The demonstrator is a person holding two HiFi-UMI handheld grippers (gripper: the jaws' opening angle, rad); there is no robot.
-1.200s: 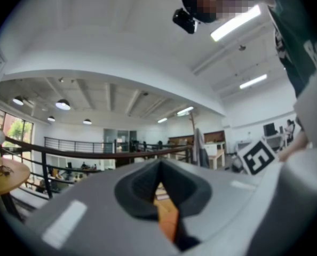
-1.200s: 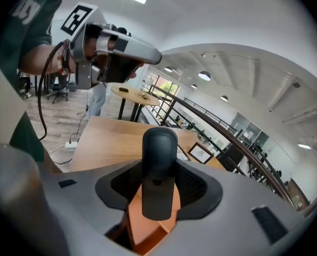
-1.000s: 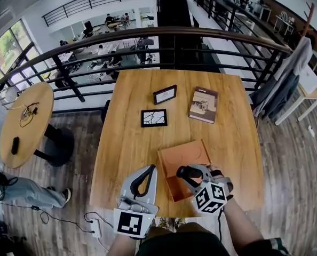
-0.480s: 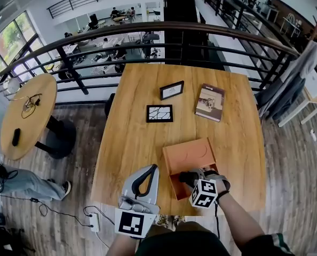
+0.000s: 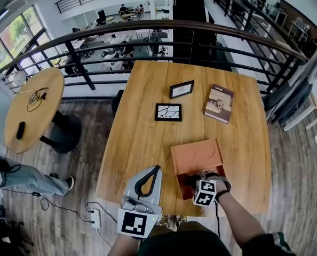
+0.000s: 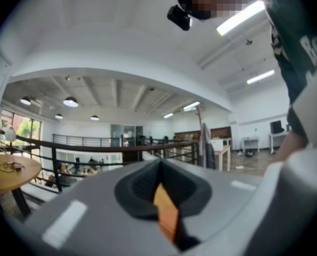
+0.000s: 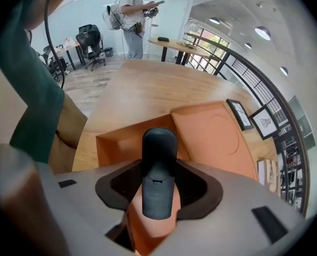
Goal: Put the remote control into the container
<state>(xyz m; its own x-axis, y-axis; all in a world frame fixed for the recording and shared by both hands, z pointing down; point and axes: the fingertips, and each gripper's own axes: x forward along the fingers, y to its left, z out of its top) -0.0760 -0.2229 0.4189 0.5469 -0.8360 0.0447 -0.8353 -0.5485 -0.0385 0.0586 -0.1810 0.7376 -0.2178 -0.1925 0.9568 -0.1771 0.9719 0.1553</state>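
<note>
The black remote control [image 7: 158, 169] sits between the jaws of my right gripper [image 7: 158, 188], which is shut on it. Its far end points down over the open box of the orange container [image 7: 118, 143]. The container's flat lid [image 7: 217, 135] lies open just beyond. In the head view the right gripper [image 5: 193, 182] is low at the near end of the container [image 5: 197, 154], close to the table's front edge. My left gripper [image 5: 154, 168] rests to the left of the container with its tips together and nothing held; its own view, where the left gripper [image 6: 161, 196] shows, looks up toward the ceiling.
On the wooden table [image 5: 142, 143] beyond the container lie two black picture frames [image 5: 168, 112] [image 5: 181, 89] and a book [image 5: 219, 103]. A black railing [image 5: 148, 41] runs behind the table. A round side table [image 5: 33, 111] stands at the left, and a power strip [image 5: 96, 218] lies on the floor.
My right gripper has gone down with the remote toward the container's near end. The left gripper has stayed where it was.
</note>
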